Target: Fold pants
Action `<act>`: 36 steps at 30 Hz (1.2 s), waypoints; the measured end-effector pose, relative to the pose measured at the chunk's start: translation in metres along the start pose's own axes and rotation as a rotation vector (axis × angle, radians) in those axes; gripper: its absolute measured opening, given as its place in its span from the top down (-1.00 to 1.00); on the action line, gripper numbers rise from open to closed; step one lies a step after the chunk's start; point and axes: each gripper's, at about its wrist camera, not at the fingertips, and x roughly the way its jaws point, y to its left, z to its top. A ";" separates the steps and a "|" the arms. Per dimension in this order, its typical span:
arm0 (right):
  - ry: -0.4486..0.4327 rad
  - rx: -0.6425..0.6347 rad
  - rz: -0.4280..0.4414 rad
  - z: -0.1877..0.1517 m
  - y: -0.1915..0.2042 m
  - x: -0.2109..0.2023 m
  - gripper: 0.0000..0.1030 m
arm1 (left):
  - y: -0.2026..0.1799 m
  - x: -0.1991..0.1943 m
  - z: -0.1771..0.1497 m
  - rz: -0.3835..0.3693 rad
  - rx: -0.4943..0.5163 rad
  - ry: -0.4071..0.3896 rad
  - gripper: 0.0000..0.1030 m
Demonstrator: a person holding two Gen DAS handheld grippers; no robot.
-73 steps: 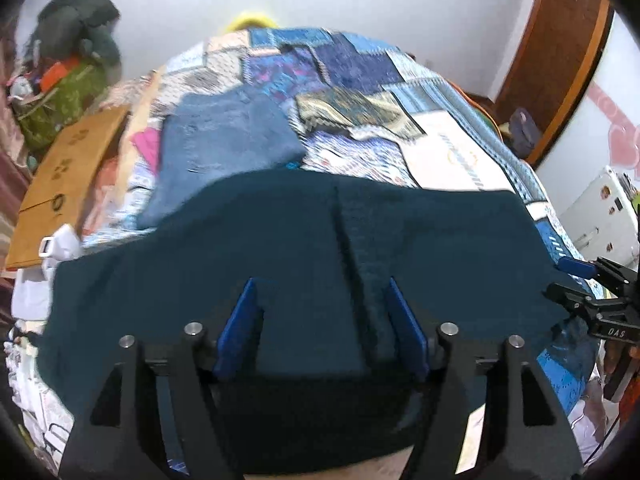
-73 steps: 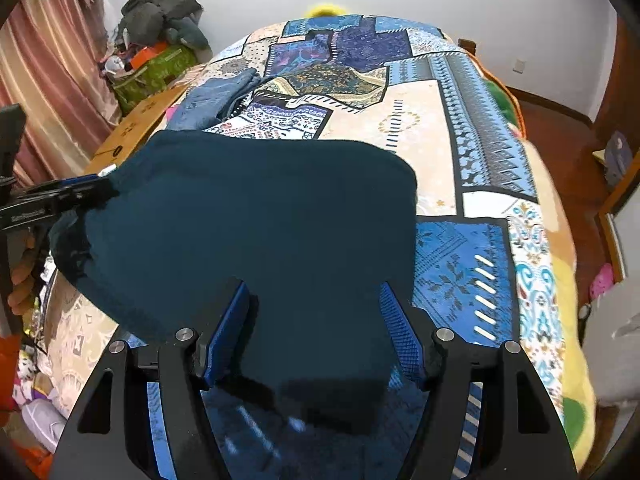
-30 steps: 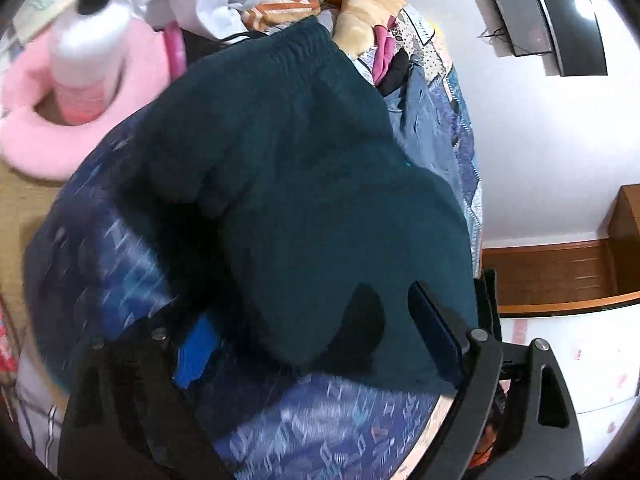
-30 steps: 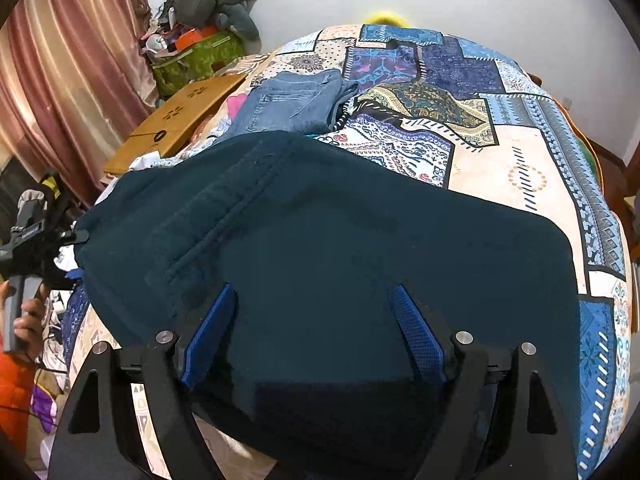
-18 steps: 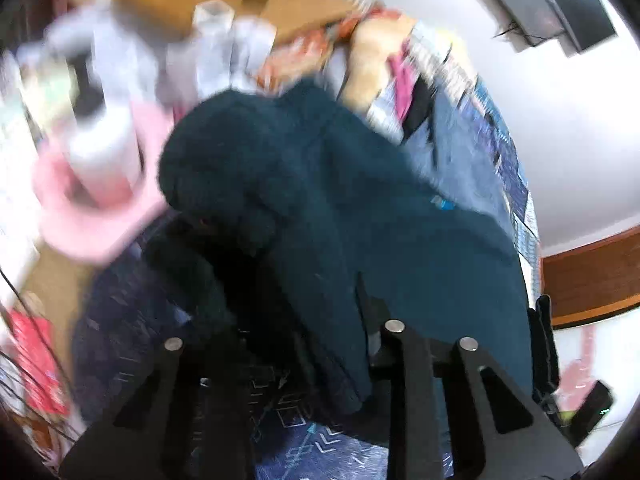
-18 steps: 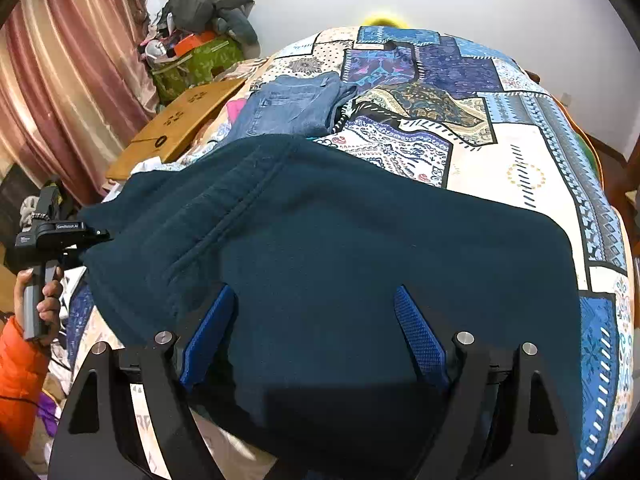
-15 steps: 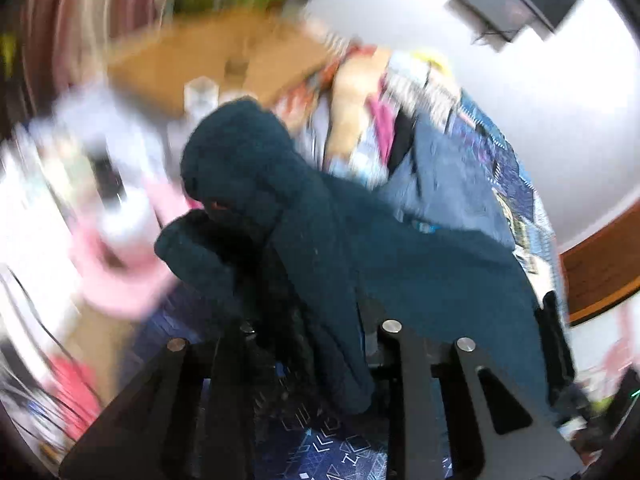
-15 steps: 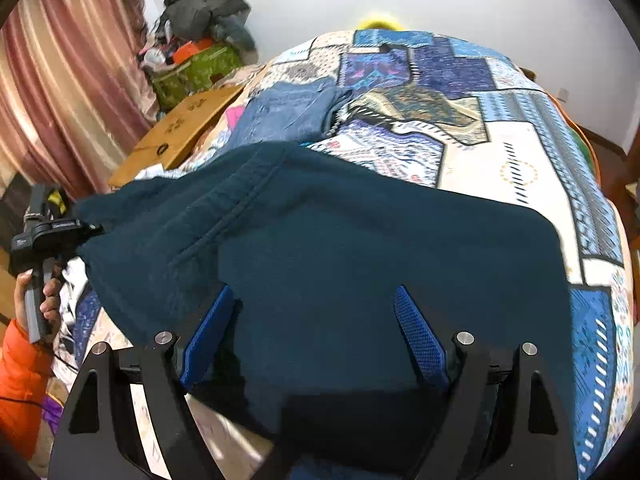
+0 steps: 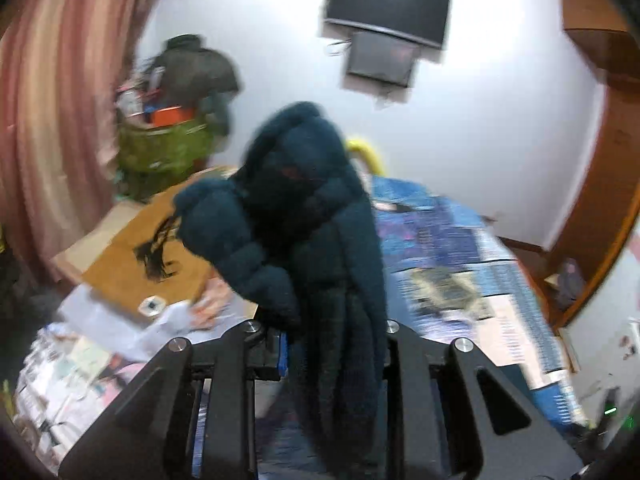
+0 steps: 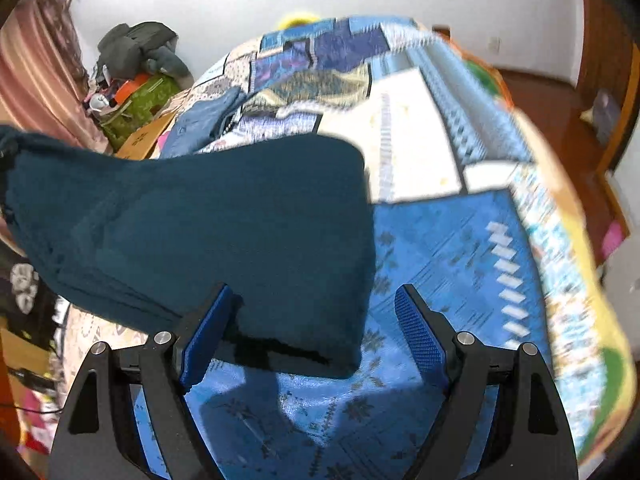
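The left tongs (image 9: 320,328) are clamped narrow on a bunched end of the dark teal pants (image 9: 304,216), which hang up in front of the wall TV (image 9: 386,6). The right tongs (image 10: 310,330) stand wide, gripping nothing — the pants' other end (image 10: 224,224) lies between the 2 blue pads (image 10: 420,334) on the patchwork bed (image 10: 460,240), near folded jeans (image 10: 202,122).

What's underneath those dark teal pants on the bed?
Under the teal pants lies the blue patchwork bedspread, showing around their edges. Anything directly beneath the fabric is covered and cannot be seen.
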 end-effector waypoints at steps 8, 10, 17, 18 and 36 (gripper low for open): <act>-0.014 -0.005 0.063 -0.002 -0.004 0.001 -0.57 | -0.113 0.044 0.023 -0.285 0.017 0.132 0.58; -0.016 -0.009 0.072 -0.001 -0.006 0.002 -0.57 | -0.138 0.056 0.020 -0.333 0.030 0.182 0.58; -0.028 -0.012 0.093 -0.003 -0.009 0.001 -0.57 | -0.222 0.077 -0.015 -0.415 0.178 0.286 0.58; -0.028 -0.011 0.096 -0.004 -0.009 0.001 -0.57 | -0.231 0.079 -0.024 -0.424 0.202 0.305 0.58; -0.059 -0.015 0.077 -0.013 -0.007 -0.023 -0.57 | -0.293 0.081 -0.146 -0.496 0.477 0.648 -0.61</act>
